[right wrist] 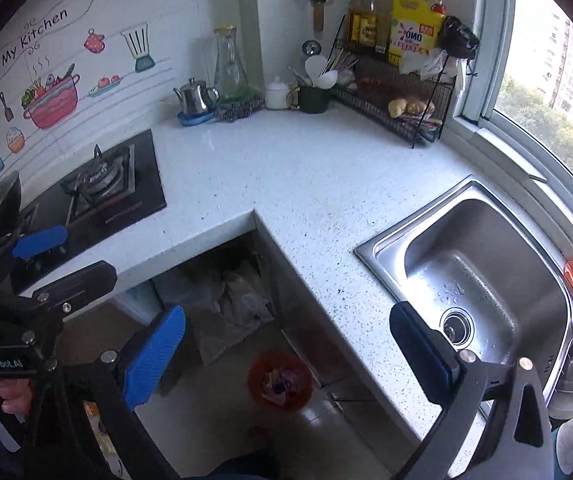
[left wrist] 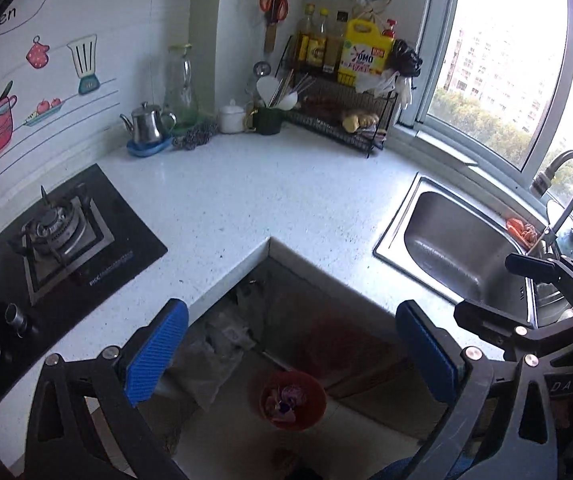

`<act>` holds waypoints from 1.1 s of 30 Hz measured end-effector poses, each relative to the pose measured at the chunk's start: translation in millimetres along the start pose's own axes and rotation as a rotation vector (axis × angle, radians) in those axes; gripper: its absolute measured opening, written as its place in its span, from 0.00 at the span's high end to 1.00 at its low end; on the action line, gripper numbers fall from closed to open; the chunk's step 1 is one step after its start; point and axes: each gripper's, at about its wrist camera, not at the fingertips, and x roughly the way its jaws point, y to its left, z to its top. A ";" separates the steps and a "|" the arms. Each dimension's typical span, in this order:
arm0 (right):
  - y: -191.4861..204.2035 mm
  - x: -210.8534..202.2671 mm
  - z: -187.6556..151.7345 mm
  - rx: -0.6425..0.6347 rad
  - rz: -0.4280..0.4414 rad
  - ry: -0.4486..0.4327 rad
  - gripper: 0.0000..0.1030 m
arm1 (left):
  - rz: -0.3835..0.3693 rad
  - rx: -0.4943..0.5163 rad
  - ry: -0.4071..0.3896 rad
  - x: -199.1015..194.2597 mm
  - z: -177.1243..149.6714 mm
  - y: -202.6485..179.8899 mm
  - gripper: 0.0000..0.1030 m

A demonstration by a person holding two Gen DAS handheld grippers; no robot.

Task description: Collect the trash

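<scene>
A red bin [left wrist: 292, 400] stands on the floor below the counter's inner corner, with crumpled wrappers inside; the right wrist view also shows the red bin [right wrist: 280, 382]. My left gripper [left wrist: 292, 354] hangs high above it, its blue pads spread wide with nothing between them. My right gripper [right wrist: 288, 354] is likewise open and empty, over the counter edge next to the sink [right wrist: 382, 240]. The left gripper [right wrist: 86, 254] shows at the left edge of the right wrist view, held by a hand.
White speckled L-shaped counter [left wrist: 270, 192] with a gas stove [left wrist: 62, 236] at left and a steel sink [left wrist: 414, 200] with faucet [left wrist: 566, 184] at right. A kettle [left wrist: 146, 124], glass jug [left wrist: 182, 80] and bottle rack [left wrist: 342, 120] line the back. Plastic bags [right wrist: 238, 296] lie under the counter.
</scene>
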 end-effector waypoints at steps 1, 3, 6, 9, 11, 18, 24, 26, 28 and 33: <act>-0.3 -10.6 1.0 -0.006 -0.001 -0.021 0.01 | -0.001 -0.002 -0.020 -7.7 2.1 -3.1 0.00; 0.9 -29.0 3.7 -0.035 -0.024 -0.058 0.01 | -0.010 -0.004 -0.049 -23.1 4.2 -10.2 0.00; -0.2 -56.0 1.4 -0.051 -0.053 -0.113 0.01 | -0.024 0.014 -0.094 -48.9 2.6 -20.6 0.00; -0.2 -79.5 -7.7 -0.054 -0.076 -0.162 0.01 | -0.032 0.037 -0.134 -78.2 -4.6 -33.0 0.00; 3.2 -94.3 -14.9 -0.061 -0.089 -0.186 0.01 | -0.033 0.047 -0.161 -97.6 -10.7 -42.0 0.00; 25.5 -159.1 -57.0 -0.086 -0.155 -0.268 0.01 | -0.045 0.059 -0.191 -159.6 -45.5 -71.2 0.00; 27.8 -191.8 -81.1 -0.085 -0.155 -0.288 0.01 | -0.013 0.055 -0.213 -202.6 -74.1 -85.3 0.00; 27.6 -198.6 -86.4 -0.083 -0.148 -0.291 0.01 | -0.006 0.053 -0.203 -208.0 -81.3 -87.0 0.00; 28.4 -202.1 -89.9 -0.082 -0.151 -0.298 0.01 | 0.016 0.064 -0.196 -210.9 -87.0 -88.9 0.00; 26.6 -211.8 -93.8 -0.075 -0.155 -0.323 0.01 | 0.004 0.068 -0.201 -219.7 -95.8 -94.1 0.00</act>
